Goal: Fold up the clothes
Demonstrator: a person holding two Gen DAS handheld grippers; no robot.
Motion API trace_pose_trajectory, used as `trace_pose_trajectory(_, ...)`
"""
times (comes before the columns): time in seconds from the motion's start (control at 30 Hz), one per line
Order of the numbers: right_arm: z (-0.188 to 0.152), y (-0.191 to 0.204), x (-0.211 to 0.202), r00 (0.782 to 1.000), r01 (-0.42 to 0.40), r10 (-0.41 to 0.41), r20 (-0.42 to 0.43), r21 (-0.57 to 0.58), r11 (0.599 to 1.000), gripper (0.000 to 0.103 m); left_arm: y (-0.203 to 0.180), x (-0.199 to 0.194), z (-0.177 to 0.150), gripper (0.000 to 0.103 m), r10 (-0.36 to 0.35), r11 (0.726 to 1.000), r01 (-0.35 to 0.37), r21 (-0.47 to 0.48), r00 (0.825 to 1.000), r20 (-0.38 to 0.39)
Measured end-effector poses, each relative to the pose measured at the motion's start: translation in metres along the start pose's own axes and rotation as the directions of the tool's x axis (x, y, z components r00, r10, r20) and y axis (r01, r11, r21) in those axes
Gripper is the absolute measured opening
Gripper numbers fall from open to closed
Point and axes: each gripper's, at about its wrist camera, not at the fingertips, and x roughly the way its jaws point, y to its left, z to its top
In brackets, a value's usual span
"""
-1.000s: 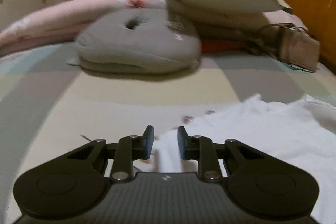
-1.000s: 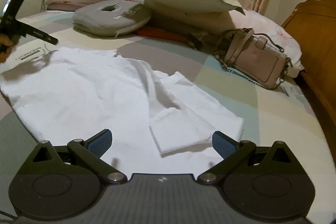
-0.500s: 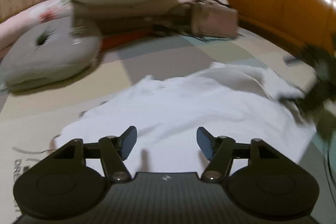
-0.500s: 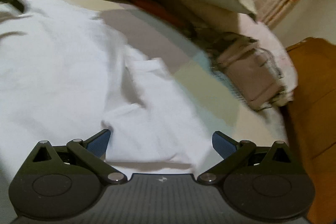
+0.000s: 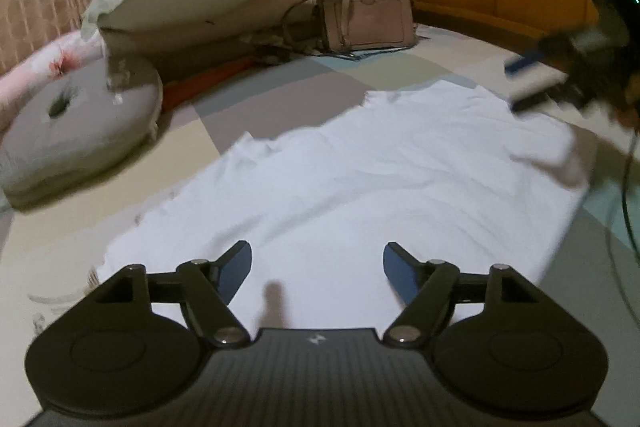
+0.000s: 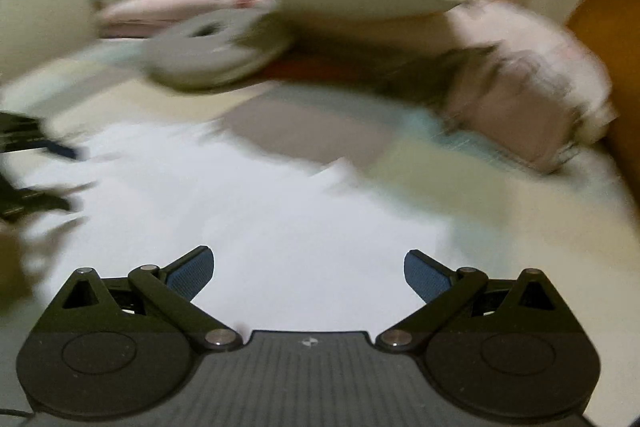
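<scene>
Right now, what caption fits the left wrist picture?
Left tool opening, empty, over a white garment spread on the bed.

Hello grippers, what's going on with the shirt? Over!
Left gripper opening, nothing between its jaws. Right gripper open, empty. White shirt flat on the bed. Nothing lying on it.

White garment (image 5: 360, 187), grey cushion (image 5: 80, 123)
</scene>
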Motion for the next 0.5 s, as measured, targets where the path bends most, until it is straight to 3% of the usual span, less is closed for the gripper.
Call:
trace_pose_trajectory(0.1,-0.036,0.011,-0.004,0.997,-0.053,0.054,-0.059,0.020,0.998,0.103,0.004,0.000,-0.017,0.076,-0.024,0.999,0.023,-0.043,0.999,-0.029)
trace_pose_trajectory(0.17,-0.061,0.011,0.002,0.990,0.021,-0.013,-0.142,0.049,0.999,0.103,0.011,0.001,-0.030,0.076,-0.007,0.995,0.001,-0.100,0.998,-0.065)
trace_pose_trajectory(0.23,-0.081,0.015,-0.016,0.998,0.032,-0.028,-0.061,0.071,0.997,0.103,0.018,-0.005,-0.041,0.078,0.006,0.990,-0.013,-0.141,0.999,-0.049)
trace_pose_trajectory(0.4,-0.093,0.030,-0.036,0.992,0.082,-0.072,-0.104,0.094,0.992,0.103,0.029,-0.016,-0.045,0.080,0.027,0.984,-0.038,-0.176,0.998,-0.061)
trace_pose_trajectory(0.5,-0.094,0.029,-0.037,0.989,0.093,-0.085,-0.122,0.064,0.994,0.103,0.032,-0.018,-0.033,0.080,0.037,0.986,-0.040,-0.163,0.999,-0.024)
